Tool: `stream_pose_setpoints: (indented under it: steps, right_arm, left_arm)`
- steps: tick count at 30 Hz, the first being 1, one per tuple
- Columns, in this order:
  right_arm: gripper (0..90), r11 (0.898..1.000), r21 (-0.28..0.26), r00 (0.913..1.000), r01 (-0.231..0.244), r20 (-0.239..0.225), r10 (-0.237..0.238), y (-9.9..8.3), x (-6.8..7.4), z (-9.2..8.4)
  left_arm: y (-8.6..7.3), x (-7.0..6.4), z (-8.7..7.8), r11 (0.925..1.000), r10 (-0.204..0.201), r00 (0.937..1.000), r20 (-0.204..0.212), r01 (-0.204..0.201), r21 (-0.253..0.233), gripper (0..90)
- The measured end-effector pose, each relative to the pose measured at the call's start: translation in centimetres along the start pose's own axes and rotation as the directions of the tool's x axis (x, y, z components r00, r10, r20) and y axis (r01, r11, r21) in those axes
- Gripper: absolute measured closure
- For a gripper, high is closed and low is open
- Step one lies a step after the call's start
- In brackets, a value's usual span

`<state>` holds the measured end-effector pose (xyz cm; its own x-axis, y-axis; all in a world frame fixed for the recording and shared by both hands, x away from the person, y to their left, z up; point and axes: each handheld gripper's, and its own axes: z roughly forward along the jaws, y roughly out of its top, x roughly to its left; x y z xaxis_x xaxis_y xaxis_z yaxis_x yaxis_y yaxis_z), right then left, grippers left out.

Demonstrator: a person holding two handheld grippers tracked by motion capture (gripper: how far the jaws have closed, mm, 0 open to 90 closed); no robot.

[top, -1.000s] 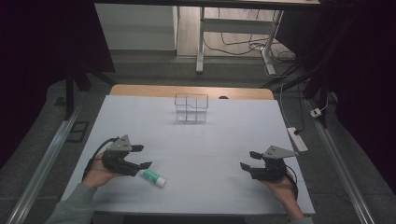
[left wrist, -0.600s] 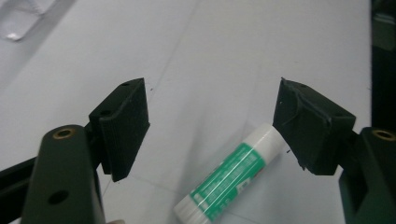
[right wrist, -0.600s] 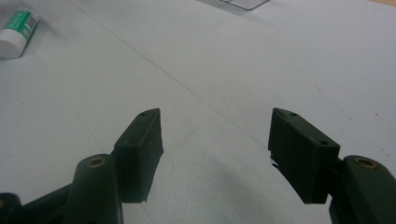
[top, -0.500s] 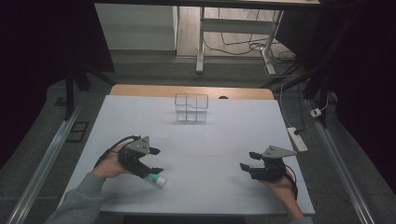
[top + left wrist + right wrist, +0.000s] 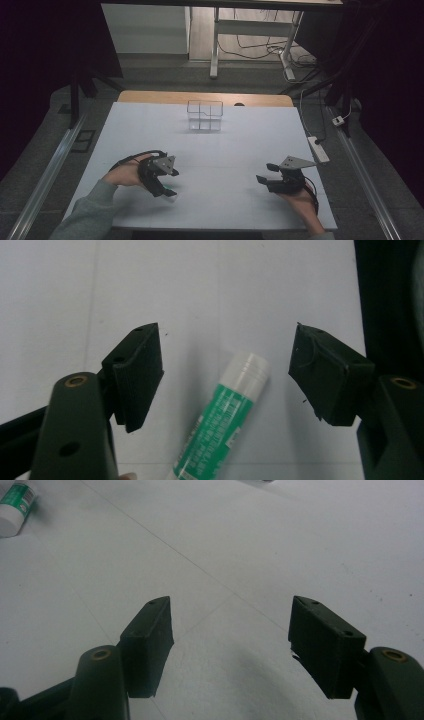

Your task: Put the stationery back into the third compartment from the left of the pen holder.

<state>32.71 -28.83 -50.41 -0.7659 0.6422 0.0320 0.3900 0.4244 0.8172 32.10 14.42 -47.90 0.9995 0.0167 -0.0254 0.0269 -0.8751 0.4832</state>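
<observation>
High view: I see the white tabletop running from mid-frame down to the bottom edge. The left claw sits in the lower left of the frame, tipped downward over a green-and-white glue stick with a white cap that lies flat on the tabletop. The right claw rests in the lower right, well apart from the left one, pointing toward the centre of the frame.

A clear plastic compartment box stands at the upper centre of the tabletop, near its far edge and well away from both claws. I cannot tell whether anything is in it.

Left gripper view: the left claw stands wide, jaws spread to either side of the frame. The glue stick lies between them in the lower centre, cap end toward the upper right, body slanting down to the bottom edge. Neither jaw touches it; white tabletop shows on both sides of the stick.

Right gripper view: the right claw is also wide, with bare tabletop between its jaws. The glue stick appears in the upper left corner of this frame, cap end lowest.
</observation>
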Motion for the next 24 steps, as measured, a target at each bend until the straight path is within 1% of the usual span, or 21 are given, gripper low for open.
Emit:
stream_pose_setpoints:
  steps: [3, 4, 6, 7, 8, 11, 12, 15, 17, 19, 21, 23, 24]
  right_arm:
    - [33.0, 1.0, -0.003, 1.0, -0.002, -0.004, 0.002, 0.0, 0.0, 0.1]
    - [33.0, 1.0, -0.002, 1.0, -0.001, -0.004, 0.001, 0.0, 0.0, 0.1]
    - [33.0, 1.0, -0.002, 1.0, -0.001, -0.004, 0.001, 0.0, 0.0, 0.1]
    - [33.0, 1.0, -0.001, 1.0, -0.001, -0.003, 0.001, -0.1, 0.0, 0.1]
    - [33.0, 1.0, -0.001, 1.0, -0.002, -0.003, 0.002, -0.1, 0.0, 0.1]
    - [32.9, 1.0, 0.0, 1.0, 0.0, 0.0, 0.0, -0.1, 0.0, 0.1]
    - [32.9, 1.0, 0.005, 1.0, 0.0, 0.001, 0.0, 0.0, 0.0, 0.1]
    - [32.9, 1.0, 0.009, 1.0, 0.003, 0.008, -0.003, -0.1, 0.0, 0.1]
    - [32.9, 1.0, 0.012, 1.0, 0.005, 0.006, -0.005, 0.0, 0.0, 0.1]
    - [32.9, 1.0, 0.012, 1.0, 0.006, 0.005, -0.006, -0.1, 0.1, 0.1]
    - [32.9, 1.0, 0.013, 1.0, 0.007, 0.004, -0.007, 0.0, 0.1, 0.1]
    - [32.9, 1.0, 0.013, 0.9999, 0.007, 0.008, -0.007, 0.0, 0.1, 0.1]
    - [32.9, 1.0, 0.011, 0.9999, 0.007, 0.009, -0.007, 0.0, 0.0, 0.1]
  left_arm:
    - [0.2, -0.1, 0.2, 0.9997, 0.02, 0.9996, 0.019, -0.02, 0.011, 29.5]
    - [0.3, -0.2, 0.3, 0.9997, 0.019, 0.9996, 0.02, -0.019, 0.015, 29.5]
    - [0.3, -0.1, 0.6, 0.9986, 0.03, 0.9993, 0.022, -0.031, 0.042, 29.4]
    - [0.3, -0.1, 0.9, 0.9984, 0.026, 0.9994, 0.023, -0.027, 0.049, 29.2]
    - [0.4, -0.1, 1.1, 0.9967, 0.04, 0.9989, 0.025, -0.041, 0.069, 29.0]
    - [0.7, -0.3, 1.7, 0.9927, 0.058, 0.998, 0.026, -0.061, 0.104, 28.6]
    - [0.7, -0.4, 1.9, 0.9907, 0.071, 0.9972, 0.026, -0.073, 0.115, 28.6]
    - [0.7, -0.5, 2.4, 0.9847, 0.088, 0.9957, 0.027, -0.091, 0.148, 29.0]
    - [0.7, -0.6, 2.7, 0.9799, 0.101, 0.9945, 0.024, -0.104, 0.17, 31.4]
    - [0.8, -0.6, 2.9, 0.9756, 0.115, 0.9934, 0.005, -0.114, 0.188, 34.5]
    - [0.7, -0.5, 3.3, 0.9711, 0.126, 0.992, -0.001, -0.123, 0.204, 38.9]
    - [0.7, -0.6, 3.6, 0.9623, 0.144, 0.9895, 0.002, -0.141, 0.233, 41.8]
    - [0.6, -0.6, 3.6, 0.9639, 0.141, 0.99, 0.008, -0.139, 0.227, 42.8]
